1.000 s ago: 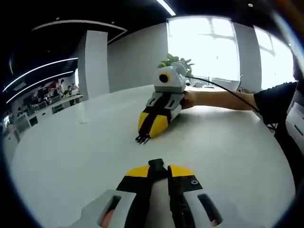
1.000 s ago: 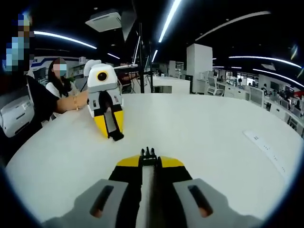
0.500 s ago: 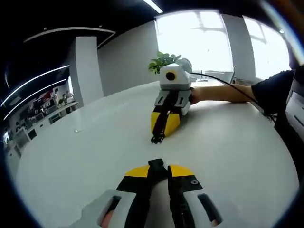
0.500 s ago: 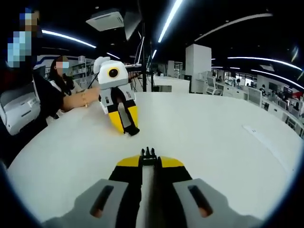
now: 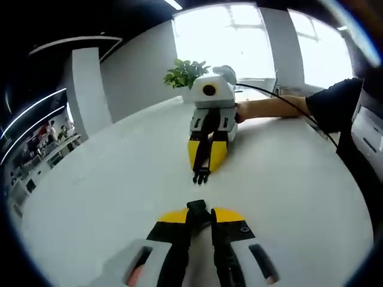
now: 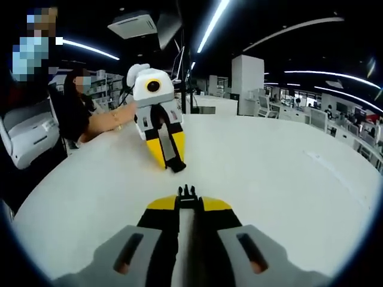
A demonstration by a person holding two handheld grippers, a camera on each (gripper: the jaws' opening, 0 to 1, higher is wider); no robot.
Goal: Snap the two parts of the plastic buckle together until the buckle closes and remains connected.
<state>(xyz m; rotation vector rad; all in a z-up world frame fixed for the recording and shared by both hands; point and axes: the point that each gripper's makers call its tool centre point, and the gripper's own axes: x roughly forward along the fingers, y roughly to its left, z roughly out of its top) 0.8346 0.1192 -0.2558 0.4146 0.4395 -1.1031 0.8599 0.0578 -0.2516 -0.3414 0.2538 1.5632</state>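
Over the white table (image 5: 90, 197) we align halves: left tongs (image 5: 199, 210) clamp the socket (image 5: 197, 207), right tongs (image 6: 188, 198) clamp the pronged half (image 6: 188, 192), and next we must press them together at twelve o'clock.

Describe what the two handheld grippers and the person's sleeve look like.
Each gripper, left gripper and right gripper, has a light grey body, yellow jaw shoulders and black jaws. A black cable trails from the right one. The person wears a black short sleeve.
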